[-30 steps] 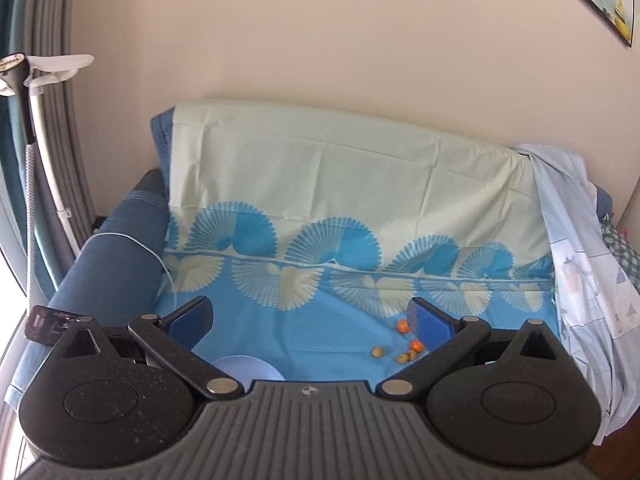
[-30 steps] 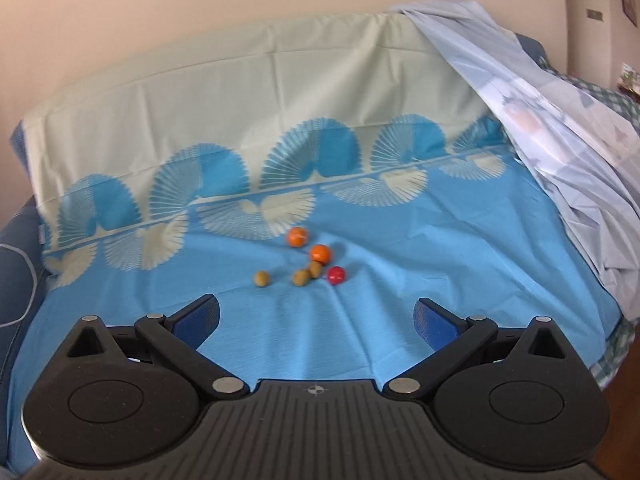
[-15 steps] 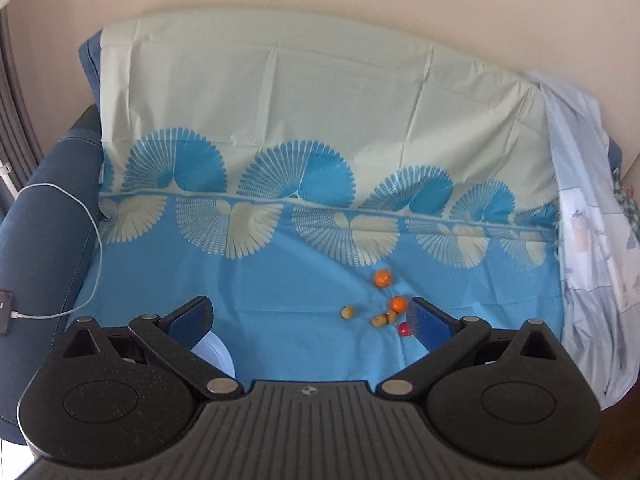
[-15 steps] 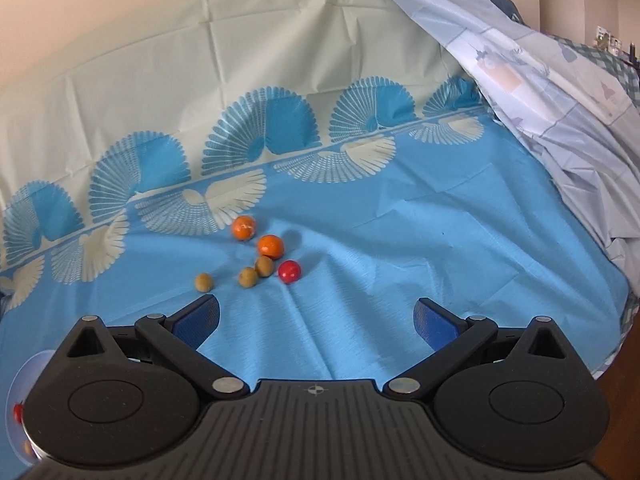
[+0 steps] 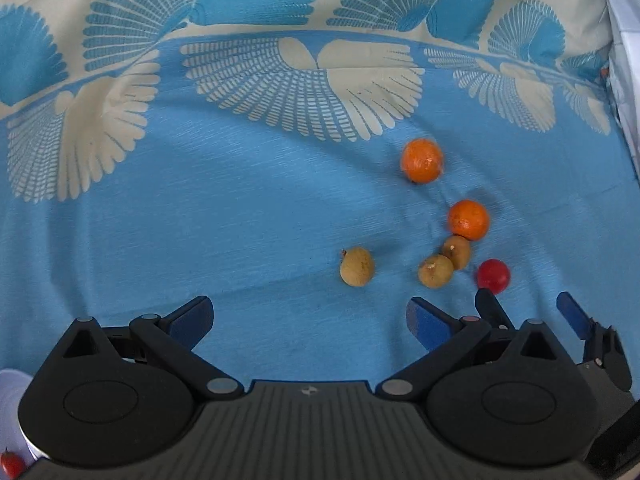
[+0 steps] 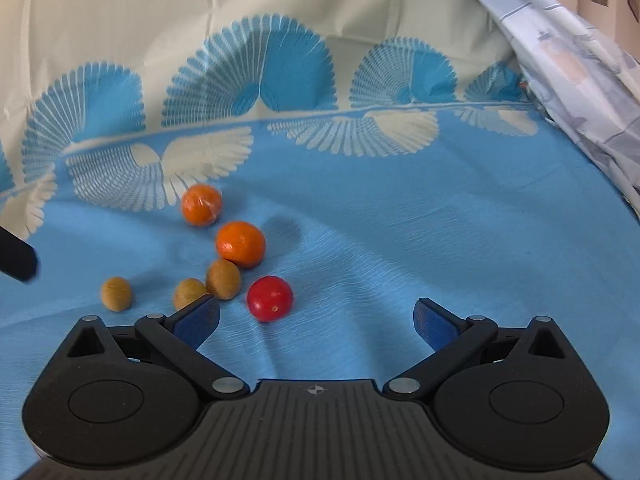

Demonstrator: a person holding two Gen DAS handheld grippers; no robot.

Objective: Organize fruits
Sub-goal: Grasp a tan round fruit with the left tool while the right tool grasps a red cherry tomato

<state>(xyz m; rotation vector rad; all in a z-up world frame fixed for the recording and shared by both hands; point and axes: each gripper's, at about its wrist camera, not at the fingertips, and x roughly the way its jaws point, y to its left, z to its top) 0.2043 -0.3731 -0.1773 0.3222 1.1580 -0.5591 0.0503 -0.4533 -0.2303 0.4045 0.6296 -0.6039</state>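
Note:
Several fruits lie on the blue sheet [image 5: 240,208]: two oranges [image 5: 422,160] [image 5: 468,219], three brown longans [image 5: 357,267] [image 5: 435,271] [image 5: 457,252] and a red cherry tomato [image 5: 493,276]. My left gripper [image 5: 308,318] is open and empty, just short of the lone longan. My right gripper [image 6: 316,316] is open and empty, with the tomato [image 6: 269,298] just ahead between its fingers, nearer the left one. The oranges [image 6: 201,204] [image 6: 240,244] and longans [image 6: 116,293] [image 6: 223,279] lie beyond. The right gripper also shows in the left wrist view [image 5: 528,308].
A white plate's rim [image 5: 12,400] shows at the lower left of the left wrist view, with a small red fruit [image 5: 10,465] by it. A pale patterned cloth [image 6: 580,80] hangs over the sofa at the right. The sofa back [image 6: 280,0] rises behind the fruits.
Both grippers have moved down and forward, close to the fruits. The right gripper has come into the left wrist view. Both stayed open.

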